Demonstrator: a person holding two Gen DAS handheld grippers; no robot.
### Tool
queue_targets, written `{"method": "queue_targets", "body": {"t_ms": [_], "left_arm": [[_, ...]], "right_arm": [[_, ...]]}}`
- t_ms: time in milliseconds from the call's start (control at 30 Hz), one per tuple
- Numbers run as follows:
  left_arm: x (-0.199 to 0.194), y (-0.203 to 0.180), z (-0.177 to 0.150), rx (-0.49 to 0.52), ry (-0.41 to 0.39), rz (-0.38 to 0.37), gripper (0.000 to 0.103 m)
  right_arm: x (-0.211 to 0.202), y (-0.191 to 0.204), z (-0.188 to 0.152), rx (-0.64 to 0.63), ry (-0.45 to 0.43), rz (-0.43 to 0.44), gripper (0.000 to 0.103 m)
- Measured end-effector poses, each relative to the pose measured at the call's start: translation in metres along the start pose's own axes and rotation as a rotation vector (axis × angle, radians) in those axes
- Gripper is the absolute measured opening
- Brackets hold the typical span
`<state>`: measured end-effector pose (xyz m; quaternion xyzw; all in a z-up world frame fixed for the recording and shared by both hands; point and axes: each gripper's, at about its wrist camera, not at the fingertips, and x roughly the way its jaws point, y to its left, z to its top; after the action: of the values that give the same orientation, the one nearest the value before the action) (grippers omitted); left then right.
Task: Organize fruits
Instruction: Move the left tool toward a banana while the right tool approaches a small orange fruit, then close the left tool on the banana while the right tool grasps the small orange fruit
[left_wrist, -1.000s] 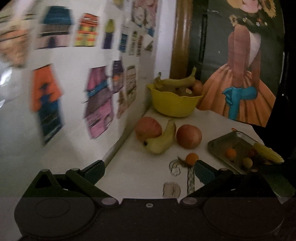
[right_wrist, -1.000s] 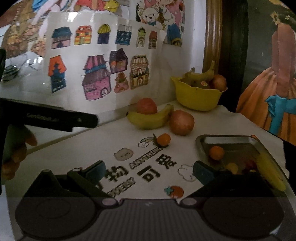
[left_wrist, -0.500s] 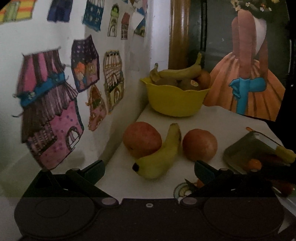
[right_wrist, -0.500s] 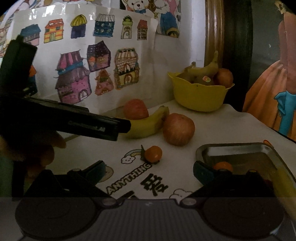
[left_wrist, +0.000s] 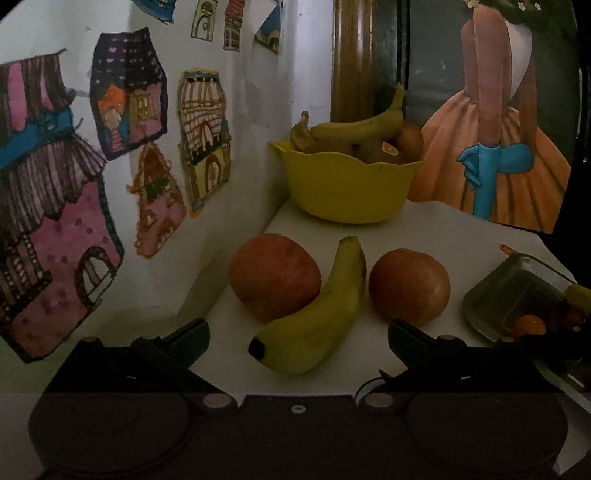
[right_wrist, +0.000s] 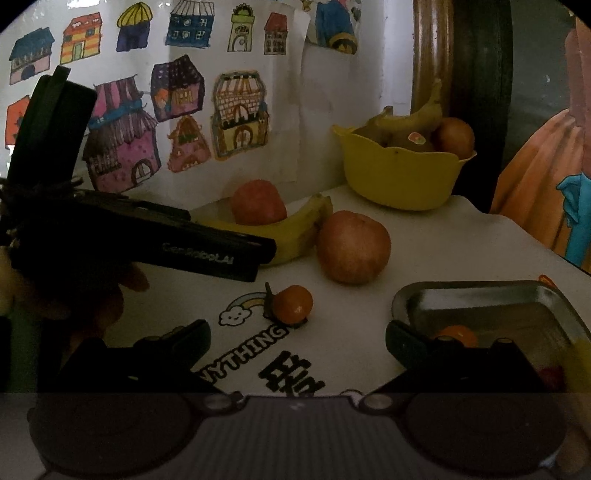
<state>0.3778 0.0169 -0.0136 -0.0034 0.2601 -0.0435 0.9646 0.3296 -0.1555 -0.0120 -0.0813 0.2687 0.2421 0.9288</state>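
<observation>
My left gripper (left_wrist: 297, 334) is spread wide, nothing between its fingers, and hangs low over the white tabletop (left_wrist: 454, 229). Right ahead of it, in the gap between the fingertips, lies the banana (left_wrist: 317, 314), its dark blunt end nearest me and its stem pointing away. A red apple (left_wrist: 275, 280) sits just ahead and to the left, touching the banana's side; a second apple (left_wrist: 409, 285) sits ahead and to the right, just beside the banana. Farther ahead stands the yellow bowl (left_wrist: 347, 188) against the wall, holding a banana and other fruit. Off to the right lies the metal tray (left_wrist: 517, 295) with a small orange fruit in it.

My right gripper (right_wrist: 297, 341) is also wide open and holds nothing. Just ahead of it, between the fingertips, a small orange fruit with a leaf (right_wrist: 293, 304) rests on the printed mat. The tray (right_wrist: 480, 299) lies ahead to the right, partly behind my right finger. The second apple (right_wrist: 354, 246) is farther ahead, and my left gripper's black body (right_wrist: 155, 240) reaches in from the left, covering part of the banana (right_wrist: 295, 229).
</observation>
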Motion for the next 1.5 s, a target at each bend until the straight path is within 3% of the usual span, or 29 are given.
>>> {"method": "queue_targets", "body": {"t_ms": [233, 567, 767, 967, 1200, 1367, 1500], "left_arm": [[0.002, 0.002, -0.004, -0.003, -0.009, -0.019, 0.099], [0.001, 0.009, -0.005, -0.043, -0.006, -0.047, 0.086], [0.004, 0.012, -0.007, -0.061, 0.021, -0.068, 0.071], [0.006, 0.013, -0.008, -0.074, 0.042, -0.082, 0.048], [0.006, 0.012, -0.008, -0.08, 0.037, -0.094, 0.044], [0.003, 0.01, -0.009, -0.078, 0.04, -0.108, 0.04], [0.002, 0.009, -0.008, -0.079, 0.049, -0.129, 0.035]], "right_arm": [[0.008, 0.003, 0.001, -0.011, -0.003, -0.003, 0.102], [0.017, 0.007, 0.005, -0.044, -0.002, 0.007, 0.088], [0.022, 0.013, 0.005, -0.075, 0.013, 0.017, 0.081], [0.026, 0.015, 0.007, -0.084, 0.014, 0.015, 0.074], [0.031, 0.015, 0.009, -0.084, 0.031, 0.026, 0.057], [0.034, 0.015, 0.011, -0.084, 0.03, 0.022, 0.05], [0.036, 0.014, 0.012, -0.069, 0.032, 0.02, 0.034]]}}
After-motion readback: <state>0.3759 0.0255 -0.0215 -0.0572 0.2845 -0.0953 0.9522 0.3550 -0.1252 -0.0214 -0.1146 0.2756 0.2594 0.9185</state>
